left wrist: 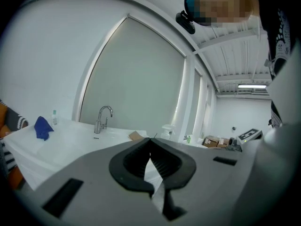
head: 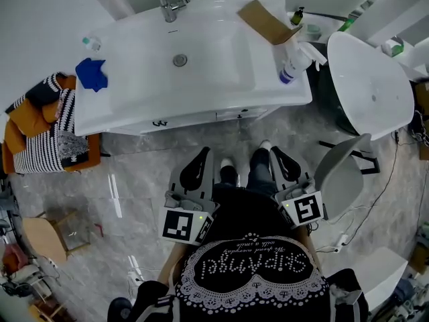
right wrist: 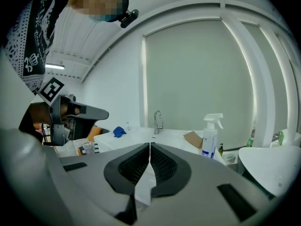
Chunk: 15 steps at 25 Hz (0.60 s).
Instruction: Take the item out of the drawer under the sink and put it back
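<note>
Your black printed top (head: 251,270) fills the near edge of the head view, with the left gripper (head: 200,155) and the right gripper (head: 280,155) held out side by side ahead of it. Both are clenched on nothing: each gripper view shows its ribbed pads (right wrist: 162,166) meeting at the tips with no object between them. No item is in view; by judgement it lies inside the drawer (head: 201,118), whose white front runs shut along the near face of the cabinet under the sink (head: 134,86), well apart from both grippers. As it looks, the step in hand is the approach. Lower one gripper to the drawer front, let its jaws part before they reach the pull, then draw straight toward yourself so the drawer does not skew. Keep the other gripper free for the item. On the white counter sit a faucet (head: 171,2) at the far edge, a blue cloth (head: 92,72) on the left, and a piece of cardboard (head: 265,22) and a spray bottle (head: 295,62) on the right. Grey marbled floor (head: 134,173) spreads around your shoes (head: 228,163). A striped cloth (head: 40,136) on an orange seat lies left of the sink, and a round white table (head: 369,79) and a grey chair (head: 342,173) stand to the right.
</note>
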Each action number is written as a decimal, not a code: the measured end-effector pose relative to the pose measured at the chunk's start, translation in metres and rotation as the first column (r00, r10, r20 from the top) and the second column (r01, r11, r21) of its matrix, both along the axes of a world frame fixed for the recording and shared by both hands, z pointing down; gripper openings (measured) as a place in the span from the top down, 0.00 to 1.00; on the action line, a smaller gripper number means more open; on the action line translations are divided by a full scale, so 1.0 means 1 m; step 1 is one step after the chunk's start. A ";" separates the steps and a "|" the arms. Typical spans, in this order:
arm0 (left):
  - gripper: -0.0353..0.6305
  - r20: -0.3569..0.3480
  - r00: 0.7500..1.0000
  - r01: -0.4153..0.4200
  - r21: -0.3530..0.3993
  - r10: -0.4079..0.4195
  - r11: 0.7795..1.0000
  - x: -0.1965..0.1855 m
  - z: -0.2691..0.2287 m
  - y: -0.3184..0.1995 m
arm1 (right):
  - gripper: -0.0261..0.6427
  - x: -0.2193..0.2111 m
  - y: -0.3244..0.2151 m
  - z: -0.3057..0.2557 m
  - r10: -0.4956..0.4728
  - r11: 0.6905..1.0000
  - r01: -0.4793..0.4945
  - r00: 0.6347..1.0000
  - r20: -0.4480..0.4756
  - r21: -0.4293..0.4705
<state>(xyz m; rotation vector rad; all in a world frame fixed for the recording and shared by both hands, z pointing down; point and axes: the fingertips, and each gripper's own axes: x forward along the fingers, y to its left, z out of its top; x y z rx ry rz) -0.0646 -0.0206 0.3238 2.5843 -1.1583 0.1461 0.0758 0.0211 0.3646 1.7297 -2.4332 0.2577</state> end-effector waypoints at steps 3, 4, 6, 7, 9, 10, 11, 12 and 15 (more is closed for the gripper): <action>0.94 -0.014 1.000 0.015 0.014 -0.015 1.000 -0.003 -0.004 0.000 | 0.93 -0.005 0.001 -0.007 -0.020 1.000 0.020 0.999 0.026 0.019; 0.94 -0.020 1.000 0.022 0.018 -0.022 1.000 -0.006 -0.006 0.000 | 0.93 -0.008 0.001 -0.009 -0.028 0.999 0.027 0.999 0.031 0.024; 0.94 -0.028 0.999 0.035 0.025 -0.034 0.999 -0.011 -0.008 0.001 | 0.93 -0.012 0.001 -0.010 -0.035 0.999 0.034 0.999 0.026 0.024; 0.94 -0.030 0.999 0.039 0.028 -0.038 0.999 -0.014 -0.009 0.001 | 0.93 -0.014 0.001 -0.011 -0.033 0.999 0.033 0.999 0.027 0.021; 0.94 -0.033 0.998 0.045 0.032 -0.044 0.998 -0.017 -0.009 0.002 | 0.93 -0.017 0.002 -0.011 -0.033 0.999 0.032 0.999 0.039 0.015; 0.94 -0.034 0.998 0.048 0.031 -0.047 0.998 -0.018 -0.009 0.003 | 0.93 -0.017 0.002 -0.010 -0.038 0.999 0.038 0.999 0.037 0.016; 0.94 -0.035 0.998 0.050 0.029 -0.049 0.998 -0.019 -0.009 0.003 | 0.93 -0.016 0.003 -0.009 -0.047 0.999 0.046 0.999 0.027 0.018; 0.94 -0.036 0.998 0.053 0.027 -0.052 0.998 -0.019 -0.009 0.003 | 0.93 -0.015 0.004 -0.007 -0.053 0.998 0.052 0.998 0.019 0.019; 0.94 -0.030 0.998 0.053 0.024 -0.052 0.998 -0.019 -0.008 0.005 | 0.93 -0.015 0.004 -0.006 -0.058 0.998 0.058 0.998 0.016 0.014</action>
